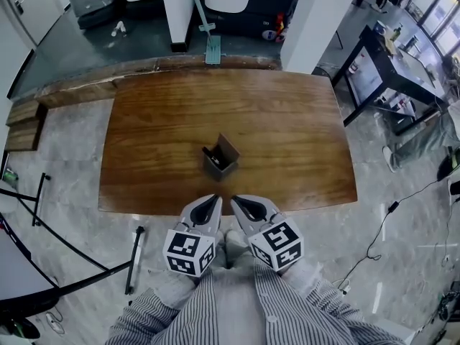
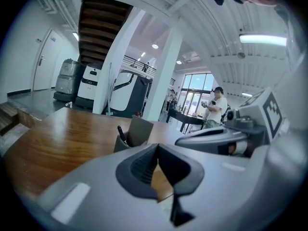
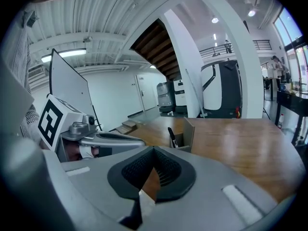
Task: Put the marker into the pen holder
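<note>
1. The marker (image 1: 210,154) shows only its dark top; the rest is hidden inside the pen holder (image 1: 223,157).
2. In the left gripper view, the left gripper (image 2: 157,145) covers the pen holder's foot.
3. The head view's lower edge cuts off the person's striped sleeves (image 1: 154,315).
4. The white items (image 1: 117,29) on the far floor are too small to tell.

Black marker (image 1: 210,153) leans inside the grey pen holder (image 1: 221,157), mid-table.
</note>
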The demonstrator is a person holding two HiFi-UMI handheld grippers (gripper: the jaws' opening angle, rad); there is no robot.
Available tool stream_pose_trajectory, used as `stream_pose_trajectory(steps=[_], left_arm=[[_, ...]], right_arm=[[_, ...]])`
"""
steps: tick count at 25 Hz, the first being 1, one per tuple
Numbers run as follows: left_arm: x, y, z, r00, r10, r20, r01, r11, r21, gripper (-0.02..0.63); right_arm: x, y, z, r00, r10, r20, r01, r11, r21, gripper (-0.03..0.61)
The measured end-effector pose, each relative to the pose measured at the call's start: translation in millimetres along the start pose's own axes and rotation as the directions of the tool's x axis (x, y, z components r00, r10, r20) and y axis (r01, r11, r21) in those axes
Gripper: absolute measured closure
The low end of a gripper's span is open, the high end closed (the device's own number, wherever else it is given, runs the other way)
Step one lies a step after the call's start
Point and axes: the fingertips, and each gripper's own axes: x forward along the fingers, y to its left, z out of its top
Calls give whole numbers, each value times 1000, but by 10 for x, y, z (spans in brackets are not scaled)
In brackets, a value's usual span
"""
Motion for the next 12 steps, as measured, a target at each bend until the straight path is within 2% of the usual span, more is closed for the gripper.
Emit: stream_pose_trajectory(steps=[12], left_arm=[[52, -123, -22, 999, -39, -17, 39, 999, -19, 606]], right_arm=[[-56, -61, 39, 1000, -26, 13, 26, 1000, -2, 580]])
